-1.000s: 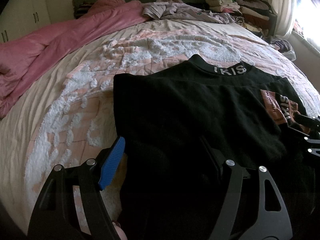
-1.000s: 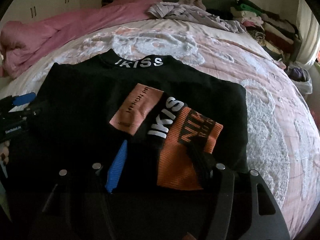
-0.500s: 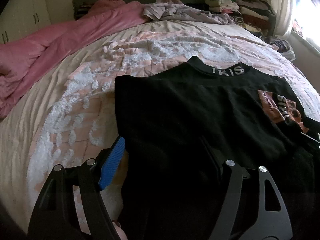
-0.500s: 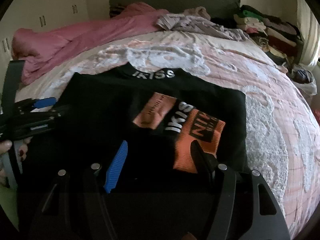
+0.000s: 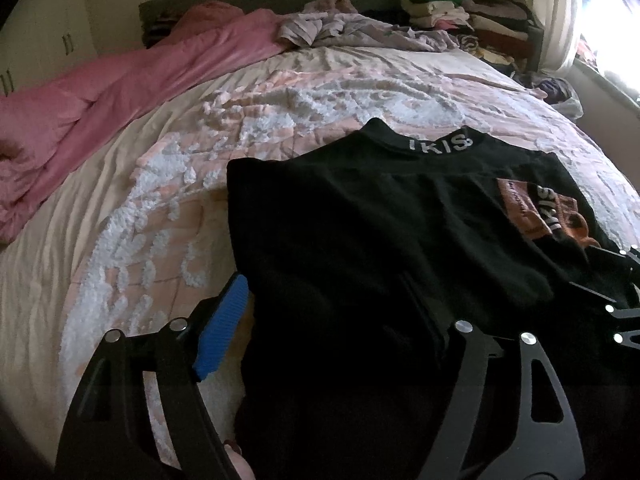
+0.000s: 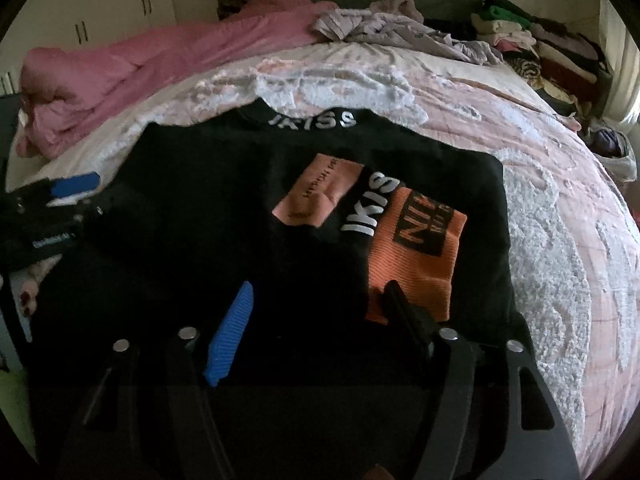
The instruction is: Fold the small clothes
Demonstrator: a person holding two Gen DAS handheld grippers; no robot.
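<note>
A black top [image 5: 360, 232] with "IKISS" on its collar lies flat on the bed; it also shows in the right wrist view [image 6: 224, 208]. Its sleeves with a pink patch [image 6: 320, 190] and an orange cuff [image 6: 416, 252] are folded across its front. My left gripper [image 5: 324, 300] is open over the top's near left edge, blue pad [image 5: 222, 326] off the cloth. My right gripper [image 6: 316, 308] is open over the top's near hem, just short of the orange cuff. Neither holds cloth. The left gripper also shows in the right wrist view [image 6: 60, 204] at the far left.
The bed has a pink and white tufted cover [image 5: 248, 128]. A pink duvet [image 5: 120, 92] lies along the left side. A crumpled lilac garment [image 6: 400, 32] lies at the head. Stacked clothes [image 6: 540, 52] stand at the back right, near the window.
Both grippers have stayed open over the top's near edge. The right wrist view has shifted slightly, drawing back then closer; the top has not moved.
</note>
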